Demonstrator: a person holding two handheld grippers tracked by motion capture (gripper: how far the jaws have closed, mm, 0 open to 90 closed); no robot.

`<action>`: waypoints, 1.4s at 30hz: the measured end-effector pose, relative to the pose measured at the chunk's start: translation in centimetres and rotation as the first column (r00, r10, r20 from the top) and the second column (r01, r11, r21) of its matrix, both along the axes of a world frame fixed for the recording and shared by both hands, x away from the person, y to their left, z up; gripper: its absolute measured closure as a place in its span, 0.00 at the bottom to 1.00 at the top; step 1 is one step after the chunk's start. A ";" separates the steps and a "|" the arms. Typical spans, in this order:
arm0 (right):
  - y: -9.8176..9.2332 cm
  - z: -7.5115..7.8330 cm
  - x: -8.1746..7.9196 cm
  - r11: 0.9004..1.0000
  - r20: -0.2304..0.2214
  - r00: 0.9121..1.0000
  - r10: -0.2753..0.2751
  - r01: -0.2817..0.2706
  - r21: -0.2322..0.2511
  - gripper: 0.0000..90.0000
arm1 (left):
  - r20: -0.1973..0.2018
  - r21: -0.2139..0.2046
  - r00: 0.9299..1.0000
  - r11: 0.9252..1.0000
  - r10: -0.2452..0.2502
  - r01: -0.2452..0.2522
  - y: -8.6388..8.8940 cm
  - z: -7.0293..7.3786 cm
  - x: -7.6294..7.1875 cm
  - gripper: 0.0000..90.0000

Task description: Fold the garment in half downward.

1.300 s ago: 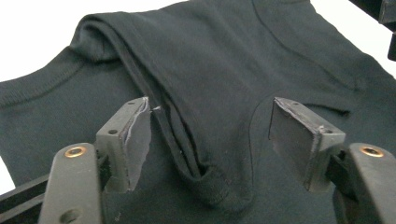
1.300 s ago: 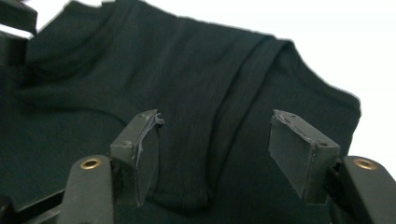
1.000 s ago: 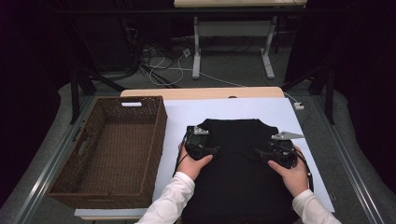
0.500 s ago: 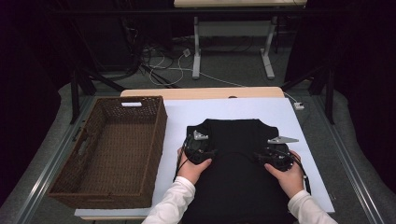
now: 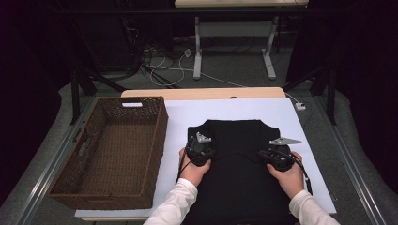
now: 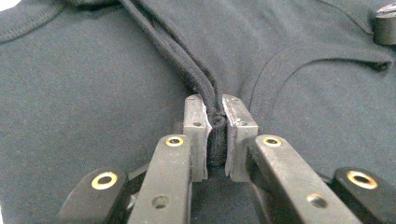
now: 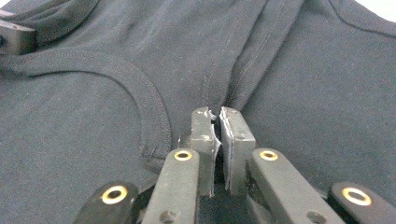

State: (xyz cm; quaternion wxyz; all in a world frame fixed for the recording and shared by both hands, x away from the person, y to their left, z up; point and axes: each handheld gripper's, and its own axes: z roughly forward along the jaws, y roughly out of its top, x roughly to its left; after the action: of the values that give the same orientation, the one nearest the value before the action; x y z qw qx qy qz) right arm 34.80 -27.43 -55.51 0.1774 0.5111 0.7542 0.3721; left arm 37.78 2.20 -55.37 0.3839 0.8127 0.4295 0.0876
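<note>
A black T-shirt (image 5: 234, 136) lies flat on the white sheet, collar away from the person. My left gripper (image 5: 205, 152) rests on its left shoulder area. In the left gripper view the gripper (image 6: 215, 105) is shut on a raised fold of the shirt (image 6: 93, 93), and its jaws have just been closing. My right gripper (image 5: 270, 156) rests on the shirt's right side. In the right gripper view that gripper (image 7: 217, 114) is pinched shut on a seam ridge of the shirt (image 7: 303, 70), its jaws also having just closed.
A brown wicker basket (image 5: 155, 140), with nothing inside, stands left of the shirt on the white sheet (image 5: 291, 117). The wooden table edge (image 5: 202, 93) runs behind. Cables and table legs lie on the floor beyond.
Both hands stay almost where they were on the shirt; the right one has drawn slightly toward the person. The fabric under each gripper is now bunched.
</note>
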 end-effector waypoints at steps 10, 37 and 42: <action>-0.2 0.8 -0.5 0.999 0.001 1.000 -0.027 0.027 0.042 0.95 | -0.009 -0.017 1.000 1.000 -0.015 0.015 0.0 0.7 -0.4 0.92; -1.6 7.0 -4.9 0.986 0.029 0.998 0.063 -0.067 0.154 0.97 | 0.021 -0.023 0.994 0.994 -0.110 0.110 1.4 6.8 -5.1 0.92; -1.4 7.0 -7.2 0.987 0.027 0.995 0.100 -0.103 0.126 0.97 | 0.010 -0.014 0.991 0.991 -0.136 0.136 1.7 6.9 -7.3 0.92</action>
State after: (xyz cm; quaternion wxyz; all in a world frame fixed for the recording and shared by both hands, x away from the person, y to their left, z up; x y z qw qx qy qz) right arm 27.63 -28.81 -48.53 0.1331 0.4785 0.7520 0.4333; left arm 30.44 3.92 -48.48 0.3967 0.8369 0.3721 0.0617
